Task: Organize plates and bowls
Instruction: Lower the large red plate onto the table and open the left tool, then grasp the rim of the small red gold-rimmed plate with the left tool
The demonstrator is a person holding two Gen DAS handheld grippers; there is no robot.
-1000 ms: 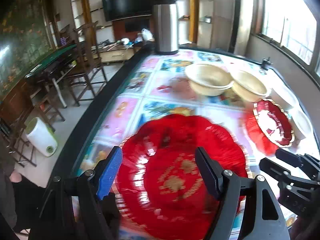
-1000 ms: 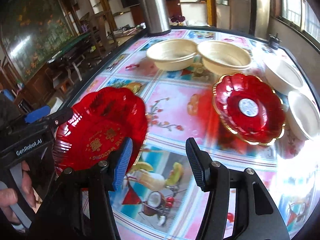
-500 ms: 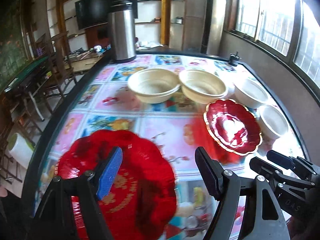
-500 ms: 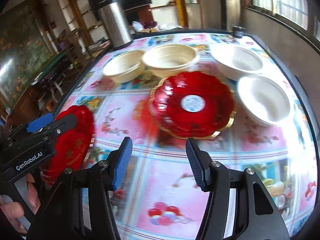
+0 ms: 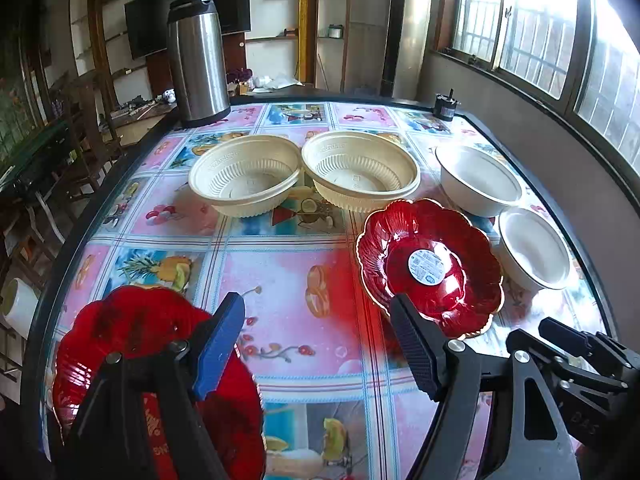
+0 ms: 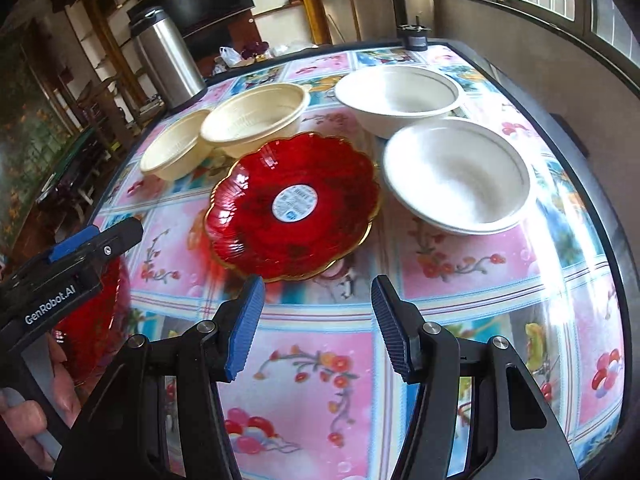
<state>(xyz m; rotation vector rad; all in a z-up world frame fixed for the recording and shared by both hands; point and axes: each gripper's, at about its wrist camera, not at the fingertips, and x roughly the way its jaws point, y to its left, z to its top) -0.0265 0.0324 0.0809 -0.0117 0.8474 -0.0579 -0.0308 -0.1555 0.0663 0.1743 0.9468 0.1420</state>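
A red scalloped plate lies at the table's near left, partly behind my left gripper's left finger. My left gripper hangs open over bare tablecloth with nothing between its fingers. A second red plate, gold-rimmed with a round sticker, sits mid-table just beyond my right gripper, which is open and holds nothing. Behind it stand two cream ribbed bowls side by side. Two white bowls stand to its right. In the left wrist view the gold-rimmed plate lies past the right finger.
A tall steel thermos stands at the far left corner and a small black object at the far right edge. The table's dark rim curves around; a wall with windows runs close on the right. Chairs stand left of the table.
Both grippers have swung to the right across the table. The plain red plate slid from between my left fingers to the lower left; the gold-rimmed plate now lies right ahead of my right gripper.
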